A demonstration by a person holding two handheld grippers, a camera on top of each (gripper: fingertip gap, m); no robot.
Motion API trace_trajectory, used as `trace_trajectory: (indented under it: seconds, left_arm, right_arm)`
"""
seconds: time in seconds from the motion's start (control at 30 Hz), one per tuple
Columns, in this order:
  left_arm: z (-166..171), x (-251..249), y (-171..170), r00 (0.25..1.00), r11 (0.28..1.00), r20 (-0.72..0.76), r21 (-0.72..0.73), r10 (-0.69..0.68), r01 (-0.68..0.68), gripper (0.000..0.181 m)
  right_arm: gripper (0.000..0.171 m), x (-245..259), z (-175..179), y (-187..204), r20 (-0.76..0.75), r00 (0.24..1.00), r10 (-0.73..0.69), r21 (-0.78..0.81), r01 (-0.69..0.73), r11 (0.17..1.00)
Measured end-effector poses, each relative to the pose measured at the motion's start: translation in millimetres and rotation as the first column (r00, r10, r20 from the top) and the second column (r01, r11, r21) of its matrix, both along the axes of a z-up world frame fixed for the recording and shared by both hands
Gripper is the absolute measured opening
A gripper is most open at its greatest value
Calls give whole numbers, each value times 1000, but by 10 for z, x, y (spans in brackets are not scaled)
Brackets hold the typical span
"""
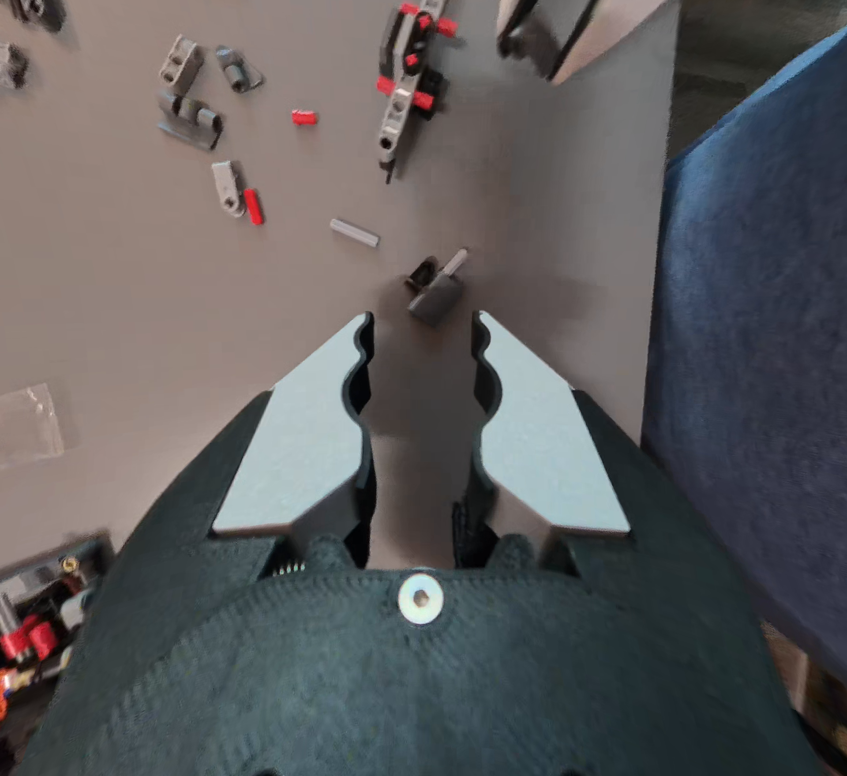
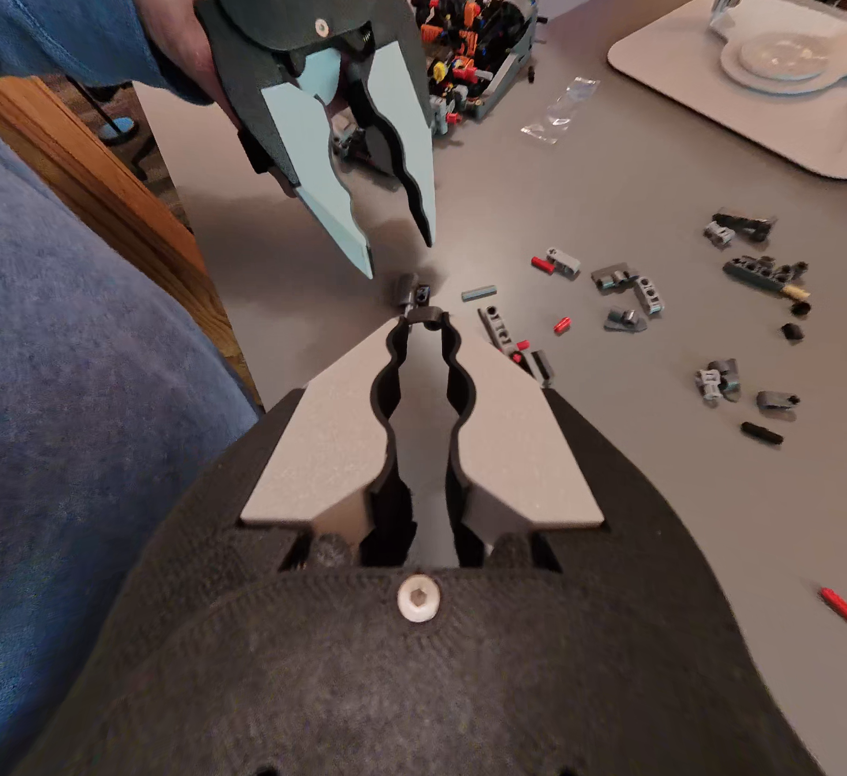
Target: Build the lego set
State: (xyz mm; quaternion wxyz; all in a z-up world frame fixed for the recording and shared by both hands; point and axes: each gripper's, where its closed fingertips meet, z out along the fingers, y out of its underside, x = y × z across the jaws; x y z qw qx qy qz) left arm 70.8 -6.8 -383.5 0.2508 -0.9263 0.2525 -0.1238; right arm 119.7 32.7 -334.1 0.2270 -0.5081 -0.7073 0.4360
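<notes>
My left gripper (image 1: 422, 321) is open and empty, low over the grey table (image 1: 137, 295). Just ahead of its tips lies a small dark grey lego piece with a light axle (image 1: 434, 293). In the right wrist view the left gripper (image 2: 398, 255) hangs open just above this piece (image 2: 409, 288). My right gripper (image 2: 424, 318) is shut on a small black lego connector (image 2: 426, 316), close in front of that piece. A long grey beam with red pins and black parts (image 1: 410, 66) lies farther off; it also shows in the right wrist view (image 2: 499, 334), beside the right finger.
Loose grey, black and red lego parts lie scattered: a grey axle (image 2: 479, 293), red pins (image 2: 562, 325), dark beams (image 2: 763, 275). A partly built colourful model (image 2: 476, 43), a clear bag (image 2: 559, 110) and a white stand base (image 2: 733, 89) sit farther back. A blue sleeve (image 2: 91, 387) covers the table's near edge.
</notes>
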Motion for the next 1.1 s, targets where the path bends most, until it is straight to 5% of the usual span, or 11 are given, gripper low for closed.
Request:
trace_trajectory:
  seconds: [0.03, 0.3, 1.1]
  left_arm:
    - [-2, 25, 15, 999, 999, -25, 28, -20, 20, 41]
    - [-177, 96, 70, 968, 984, -195, 60, -154, 169, 34]
    - [-154, 204, 119, 992, 994, 109, 83, 60, -69, 23]
  right_arm:
    - [12, 11, -37, -18, 9, 1000, 6, 3, -6, 1000]
    - [12, 3, -314, -124, 64, 998, 20, 10, -21, 1000]
    - [12, -99, -592, -243, 158, 985, 67, 23, -72, 997]
